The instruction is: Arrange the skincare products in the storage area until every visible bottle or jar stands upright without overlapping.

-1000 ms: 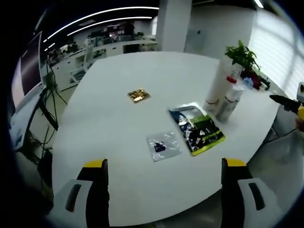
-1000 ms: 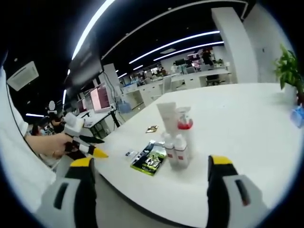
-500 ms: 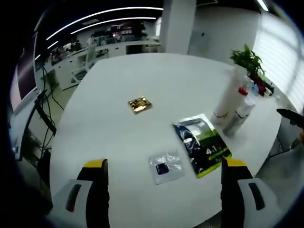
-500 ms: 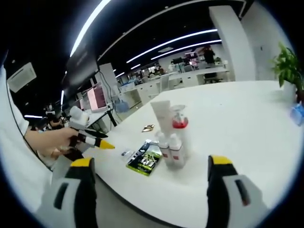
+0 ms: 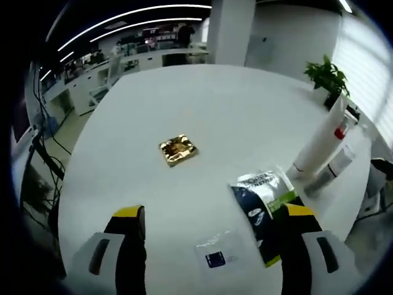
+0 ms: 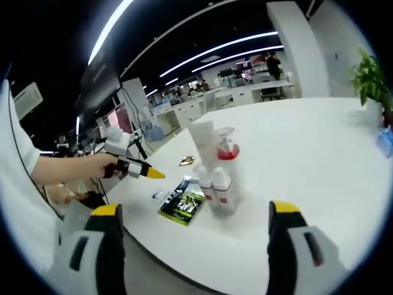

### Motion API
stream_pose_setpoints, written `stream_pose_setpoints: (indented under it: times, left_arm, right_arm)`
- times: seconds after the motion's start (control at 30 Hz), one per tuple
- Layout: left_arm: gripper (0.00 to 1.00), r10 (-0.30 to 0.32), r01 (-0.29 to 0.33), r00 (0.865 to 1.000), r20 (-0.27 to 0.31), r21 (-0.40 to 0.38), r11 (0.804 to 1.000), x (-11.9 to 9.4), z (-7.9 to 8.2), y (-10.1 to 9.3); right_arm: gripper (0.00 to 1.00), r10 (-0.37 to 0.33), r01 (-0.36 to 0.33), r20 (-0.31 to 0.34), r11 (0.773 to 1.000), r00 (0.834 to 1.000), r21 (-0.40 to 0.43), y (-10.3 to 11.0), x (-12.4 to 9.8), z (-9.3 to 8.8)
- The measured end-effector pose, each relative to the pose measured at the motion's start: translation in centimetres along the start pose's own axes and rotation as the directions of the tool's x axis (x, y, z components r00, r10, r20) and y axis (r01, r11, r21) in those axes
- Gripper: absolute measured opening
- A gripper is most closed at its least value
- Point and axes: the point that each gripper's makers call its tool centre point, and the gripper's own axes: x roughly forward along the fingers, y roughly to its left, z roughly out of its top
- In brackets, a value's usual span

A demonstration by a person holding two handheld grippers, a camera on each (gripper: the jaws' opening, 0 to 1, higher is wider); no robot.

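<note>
The skincare bottles (image 6: 216,184) stand clustered upright on the white table (image 6: 319,160), a green sachet (image 6: 182,201) just beside them; my right gripper (image 6: 191,252) and left gripper (image 5: 209,252) both hover released, holding nothing

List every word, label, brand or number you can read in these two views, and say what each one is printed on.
None can be read.
Green and dark pouch: white print, too blurred to read.
Small clear packet: a dark blue label, too small.
Gold packet: no legible print.
White tube and bottles: red bands, no legible print.
</note>
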Motion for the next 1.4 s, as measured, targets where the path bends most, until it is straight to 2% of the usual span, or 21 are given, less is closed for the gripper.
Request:
stream_pose_setpoints:
  times: [0.2,0.33,0.5,0.6,0.73,0.8,1.07,1.27,1.4]
  left_arm:
    - [0.88,-0.013,0.013,1.000,-0.022,0.026,1.000,2.0,0.6,0.6]
    - [0.87,-0.029,0.033,0.998,-0.047,0.104,0.994,3.6,0.9,1.3]
    - [0.82,-0.065,0.074,0.996,-0.061,0.163,0.984,5.3,1.9,2.4]
    - [0.82,-0.072,0.091,0.994,-0.084,0.248,0.964,6.5,2.1,3.2]
    - [0.82,-0.114,0.137,0.989,-0.095,0.276,0.951,7.4,2.5,3.3]
    - [0.80,-0.116,0.139,0.989,-0.093,0.306,0.942,7.9,3.0,3.7]
    - [0.76,-0.143,0.174,0.983,-0.113,0.338,0.925,9.5,4.2,4.5]
    - [0.73,-0.188,0.225,0.973,-0.131,0.390,0.893,10.7,5.7,4.7]
    - [0.72,-0.210,0.249,0.968,-0.140,0.405,0.880,11.4,6.2,4.7]
  right_arm:
    - [0.99,0.000,0.000,-0.012,1.000,1.000,0.018,-0.3,0.7,-0.4]
    - [0.99,-0.001,0.002,-0.015,0.999,1.000,0.032,-0.4,1.1,-0.5]
    - [0.99,-0.007,0.008,-0.027,0.999,1.000,0.051,-0.8,1.4,-1.0]
    - [0.99,-0.013,0.015,-0.035,0.998,0.999,0.062,-1.1,1.6,-1.3]
    - [0.99,-0.022,0.024,-0.033,0.997,0.999,0.075,-1.4,1.8,-1.4]
    - [0.99,-0.025,0.028,-0.035,0.996,0.999,0.079,-1.5,1.9,-1.4]
    - [0.99,-0.042,0.045,-0.039,0.994,0.998,0.098,-2.1,2.2,-1.6]
    - [0.99,-0.053,0.058,-0.046,0.992,0.998,0.108,-2.3,2.3,-1.9]
    - [0.99,-0.055,0.061,-0.053,0.993,0.997,0.105,-2.4,2.3,-2.0]
